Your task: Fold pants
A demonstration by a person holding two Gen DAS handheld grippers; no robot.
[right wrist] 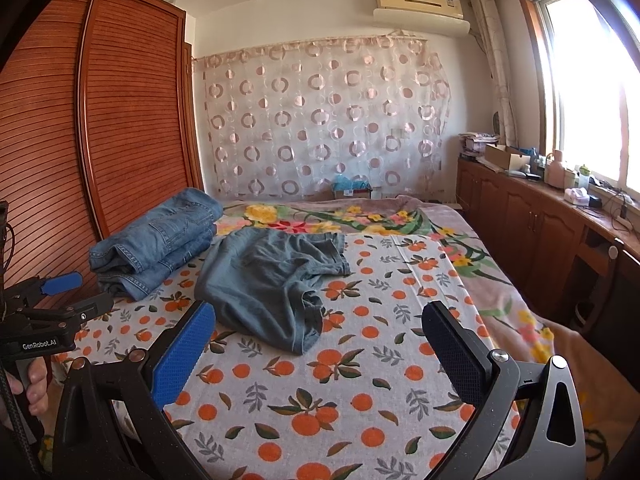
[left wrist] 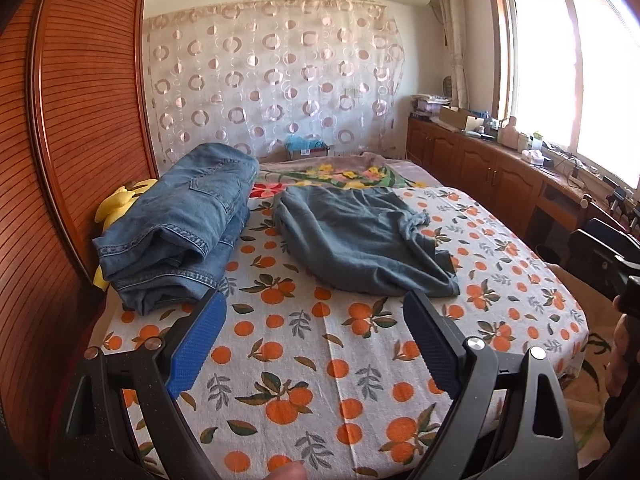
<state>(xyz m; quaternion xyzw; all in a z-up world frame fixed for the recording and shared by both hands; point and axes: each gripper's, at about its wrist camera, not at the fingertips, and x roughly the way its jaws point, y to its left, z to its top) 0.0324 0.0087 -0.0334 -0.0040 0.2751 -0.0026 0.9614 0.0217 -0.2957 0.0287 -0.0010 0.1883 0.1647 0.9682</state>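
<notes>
Both wrist views look forward from the bed's [left wrist: 304, 360] near end, sharing the curtained far wall [right wrist: 320, 120].

We see bare orange-print sheet [right wrist: 360, 380] across the near half of the bed, open to either gripper. Farther in, the rumpled grey-blue pants [right wrist: 268, 280] lie mid-bed, with clear sheet to their right. The folded jeans stack [right wrist: 156, 244] fills the far left, close against the slatted wardrobe [right wrist: 120, 120], which walls that side. On the right, floor separates the bed from the wooden cabinets [right wrist: 540, 224].
</notes>
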